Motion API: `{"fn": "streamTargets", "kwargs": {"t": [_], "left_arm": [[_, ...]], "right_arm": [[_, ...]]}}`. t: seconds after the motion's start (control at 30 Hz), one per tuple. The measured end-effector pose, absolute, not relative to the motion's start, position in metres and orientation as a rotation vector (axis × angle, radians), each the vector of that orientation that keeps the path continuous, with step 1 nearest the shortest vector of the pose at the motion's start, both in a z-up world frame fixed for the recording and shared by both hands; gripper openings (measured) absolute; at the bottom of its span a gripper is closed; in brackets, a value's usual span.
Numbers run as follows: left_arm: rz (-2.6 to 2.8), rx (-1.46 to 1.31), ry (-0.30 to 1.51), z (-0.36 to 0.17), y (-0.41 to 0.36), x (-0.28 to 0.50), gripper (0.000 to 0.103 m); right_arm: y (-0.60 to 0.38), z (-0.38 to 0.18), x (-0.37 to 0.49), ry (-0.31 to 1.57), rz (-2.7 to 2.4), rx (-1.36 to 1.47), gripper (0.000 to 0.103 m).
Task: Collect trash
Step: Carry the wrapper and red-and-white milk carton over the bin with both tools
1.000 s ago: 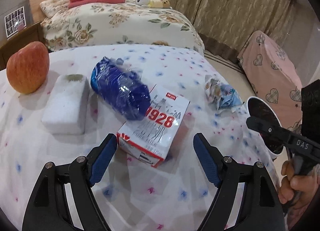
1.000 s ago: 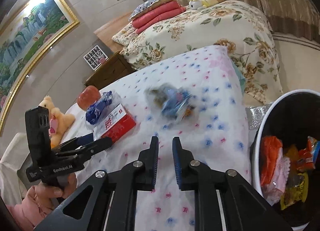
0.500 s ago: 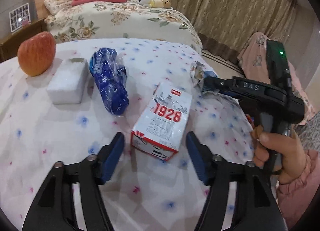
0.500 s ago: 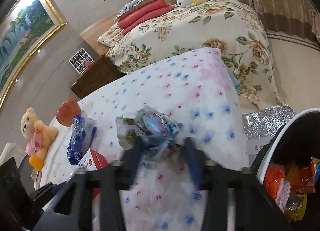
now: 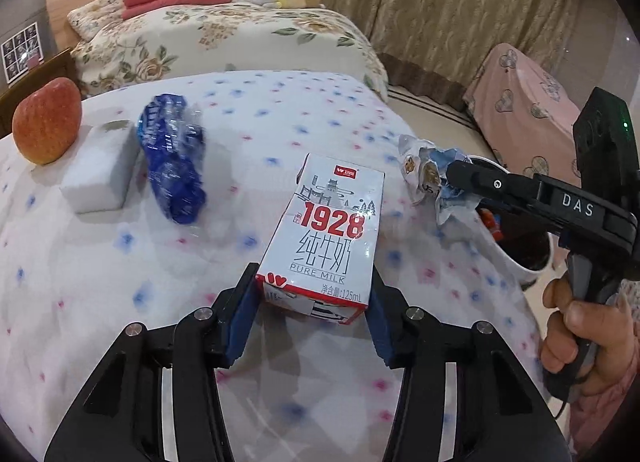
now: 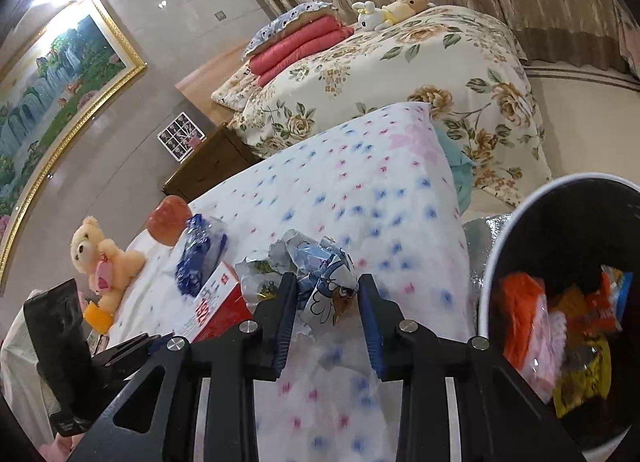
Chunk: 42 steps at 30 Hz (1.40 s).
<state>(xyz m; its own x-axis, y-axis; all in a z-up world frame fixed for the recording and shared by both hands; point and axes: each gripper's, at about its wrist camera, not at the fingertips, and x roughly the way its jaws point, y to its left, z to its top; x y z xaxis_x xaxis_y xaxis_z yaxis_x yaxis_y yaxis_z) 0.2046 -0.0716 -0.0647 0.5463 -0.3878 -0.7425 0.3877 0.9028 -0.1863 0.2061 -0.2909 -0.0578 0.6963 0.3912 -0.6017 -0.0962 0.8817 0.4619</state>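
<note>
Left tool (image 5: 312, 314) just closing, clamped on milk carton (image 5: 326, 234) for lift. Right tool (image 6: 326, 316) apart, straddling crumpled wrapper (image 6: 316, 276), bin (image 6: 490, 294) alongside.

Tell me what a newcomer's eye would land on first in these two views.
Probably the milk carton marked 1928, lying on the dotted sheet with its near end between the left gripper pads, whose jaws have just been closing. Next, the crumpled wrapper between the right gripper fingers, beside the white bin already holding colourful packets. Further back sit a red apple and a blue packet.
</note>
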Motion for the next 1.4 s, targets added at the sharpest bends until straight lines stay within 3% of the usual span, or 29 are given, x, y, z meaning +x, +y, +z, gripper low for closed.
{"fn": "streamTargets", "kwargs": {"t": [0.67, 1.4], "left_arm": [[-0.555, -0.022, 0.877, -0.056, -0.134, 0.160, 0.048], [-0.619, 0.036, 0.878, -0.051, -0.181, 0.150, 0.048]], "right_arm": [[-0.353, -0.058, 0.129, 0.715, 0.183, 0.468, 0.031], [-0.388, -0.059, 0.103, 0.678, 0.110, 0.504, 0.031]]}}
